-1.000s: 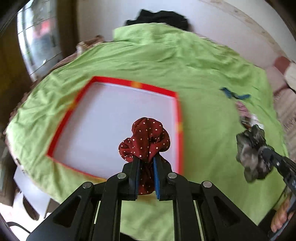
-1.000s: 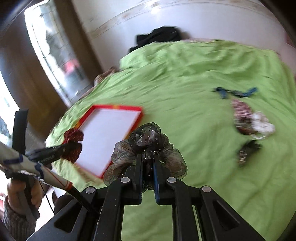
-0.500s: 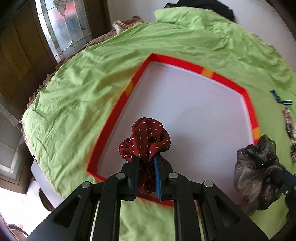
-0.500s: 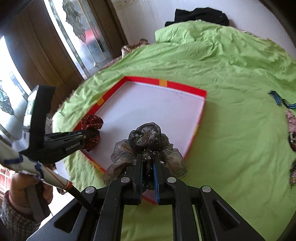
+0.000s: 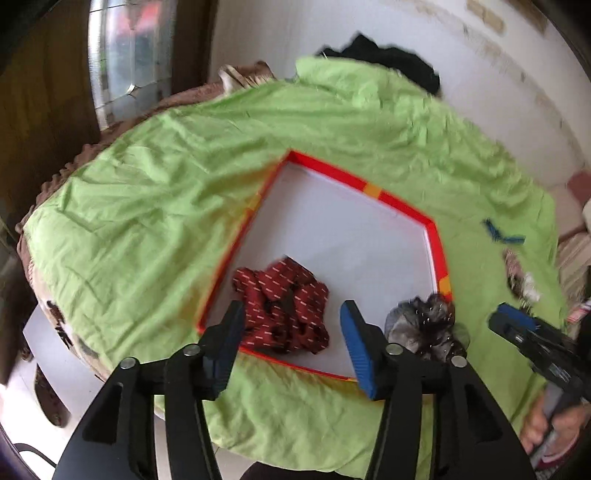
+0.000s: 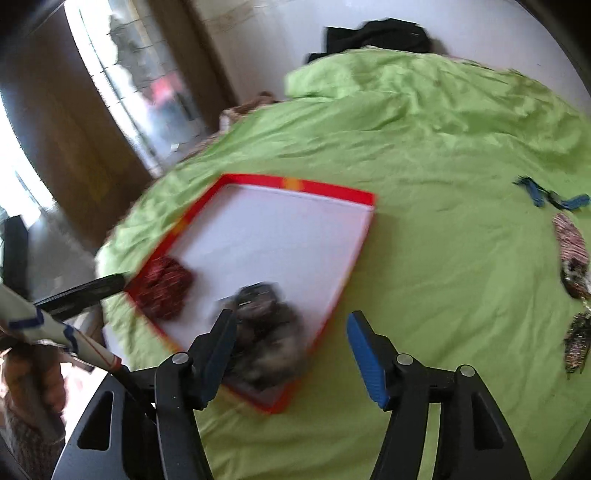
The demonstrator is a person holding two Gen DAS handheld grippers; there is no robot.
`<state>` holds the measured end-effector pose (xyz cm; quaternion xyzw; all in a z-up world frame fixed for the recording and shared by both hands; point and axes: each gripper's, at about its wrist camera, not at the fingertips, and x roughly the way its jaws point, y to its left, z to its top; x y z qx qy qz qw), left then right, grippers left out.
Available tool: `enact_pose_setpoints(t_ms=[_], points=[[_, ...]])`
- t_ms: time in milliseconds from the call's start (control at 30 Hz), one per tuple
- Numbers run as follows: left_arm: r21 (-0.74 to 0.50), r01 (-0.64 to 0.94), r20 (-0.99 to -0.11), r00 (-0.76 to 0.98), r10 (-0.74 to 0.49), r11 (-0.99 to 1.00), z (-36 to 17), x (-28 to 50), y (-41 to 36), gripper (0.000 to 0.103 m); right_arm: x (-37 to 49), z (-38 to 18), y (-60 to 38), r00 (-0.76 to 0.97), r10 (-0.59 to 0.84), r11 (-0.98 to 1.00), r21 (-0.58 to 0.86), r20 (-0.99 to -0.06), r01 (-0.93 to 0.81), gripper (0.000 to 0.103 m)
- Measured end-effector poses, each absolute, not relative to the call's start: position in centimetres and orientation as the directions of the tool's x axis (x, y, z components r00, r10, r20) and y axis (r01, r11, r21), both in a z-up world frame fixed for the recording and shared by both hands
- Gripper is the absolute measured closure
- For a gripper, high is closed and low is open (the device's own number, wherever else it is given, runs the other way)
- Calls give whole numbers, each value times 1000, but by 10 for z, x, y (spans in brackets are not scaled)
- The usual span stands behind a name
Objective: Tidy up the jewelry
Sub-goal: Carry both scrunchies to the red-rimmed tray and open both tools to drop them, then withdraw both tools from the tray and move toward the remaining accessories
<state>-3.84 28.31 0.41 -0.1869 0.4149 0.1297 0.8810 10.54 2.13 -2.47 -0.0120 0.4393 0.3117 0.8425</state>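
A dark red dotted scrunchie (image 5: 284,306) lies in the near left corner of the red-rimmed white tray (image 5: 406,210). A grey-brown sheer scrunchie (image 5: 421,328) lies in the tray's near right corner. My left gripper (image 5: 291,339) is open and empty just above the red scrunchie. In the right wrist view the tray (image 6: 332,192) holds the red scrunchie (image 6: 166,288) and the grey scrunchie (image 6: 266,332). My right gripper (image 6: 291,350) is open and empty, its left finger beside the grey scrunchie.
A green cloth (image 6: 443,147) covers the round table. A blue hair tie (image 6: 546,197) and several patterned hair pieces (image 6: 570,243) lie at the right. A black cloth (image 6: 376,33) sits at the far edge by the wall. A window door (image 5: 125,55) is at the left.
Both grippers have opened and let go of their scrunchies, which now lie in the tray. Both grippers have pulled back and up a little.
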Motion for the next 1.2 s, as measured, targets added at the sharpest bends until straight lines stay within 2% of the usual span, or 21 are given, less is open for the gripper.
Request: enact_pose_setpoints(t_ms=[67,167,267,333,367,633,867,1033,1133,1200], points=[[-226,-424,-768,632,108,877,6,-46,296,45,120,-32,21,427,487,830,251,-762,-498,38],[-224,-512,-789,595,154,829,-6,-48,323,45,145,-52,32,392,452,850,253,-802,-462,57],[-261,-561,-811,569,137,786,-28,-45,342,45,157,-69,46,367,422,857,232,-829,-460,65],[-285,-573,-824,556,109,768,-45,-39,349,45,162,-79,52,355,403,861,219,-844,-458,89],[-295,-575,-830,549,93,763,-52,-36,349,45,164,-83,52,346,400,864,223,-849,-451,93],[-279,-520,-846,531,49,807,-69,3,319,45,163,-80,26,425,318,909,145,-847,-391,97],[-229,-455,-847,529,54,860,-66,35,282,45,155,-83,-22,425,321,933,207,-846,-294,98],[-223,-453,-830,552,75,863,-51,24,270,45,146,-81,-25,420,353,919,223,-836,-326,95],[-185,-471,-809,571,138,863,-32,2,258,45,140,-73,-36,420,389,909,269,-820,-317,94],[-146,-483,-803,567,182,863,-19,-12,248,45,129,-63,-45,447,406,904,281,-797,-321,88]])
